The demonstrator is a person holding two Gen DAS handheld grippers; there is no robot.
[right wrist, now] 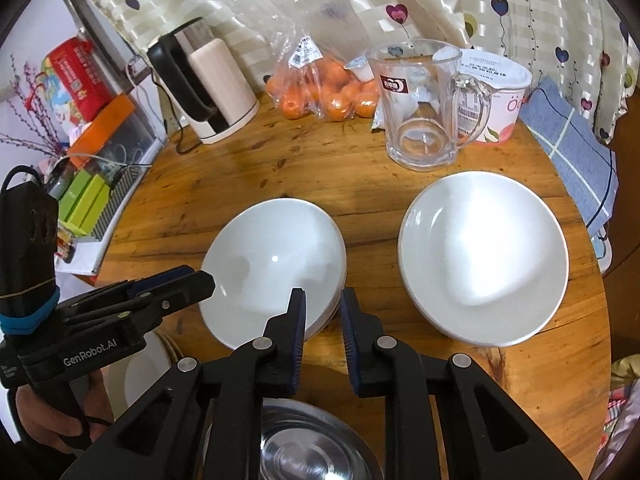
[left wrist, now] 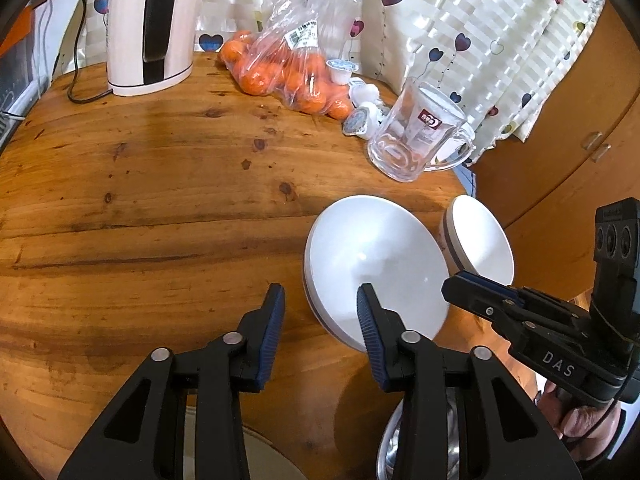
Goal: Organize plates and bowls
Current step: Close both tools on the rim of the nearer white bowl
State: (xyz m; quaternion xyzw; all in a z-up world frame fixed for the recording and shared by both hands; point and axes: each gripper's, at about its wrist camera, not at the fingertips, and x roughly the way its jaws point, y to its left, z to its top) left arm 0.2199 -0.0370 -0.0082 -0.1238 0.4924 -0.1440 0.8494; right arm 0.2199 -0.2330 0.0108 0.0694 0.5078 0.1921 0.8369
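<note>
Two white plate stacks on wooden table [right wrist: 256, 168], both grippers empty.
Left stack [right wrist: 276, 268] and right stack [right wrist: 484, 256] were glossy, shallow; left gripper [left wrist: 320, 312] jaws wide, right gripper [right wrist: 323, 312] jaws slightly apart.

Round wooden table [left wrist: 160, 184] before a heart-patterned curtain [right wrist: 460, 4]

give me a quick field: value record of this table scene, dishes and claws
surface: round wooden table
left dish stack: white plates, stacked
right dish: white plate, apart from the stack
near edge: steel bowl
left claw: open, one finger over the stack's rim
right claw: narrowly open, nothing between its fingers, at the stack's right rim
behind dishes: glass mug, bag of oranges, kettle
</note>
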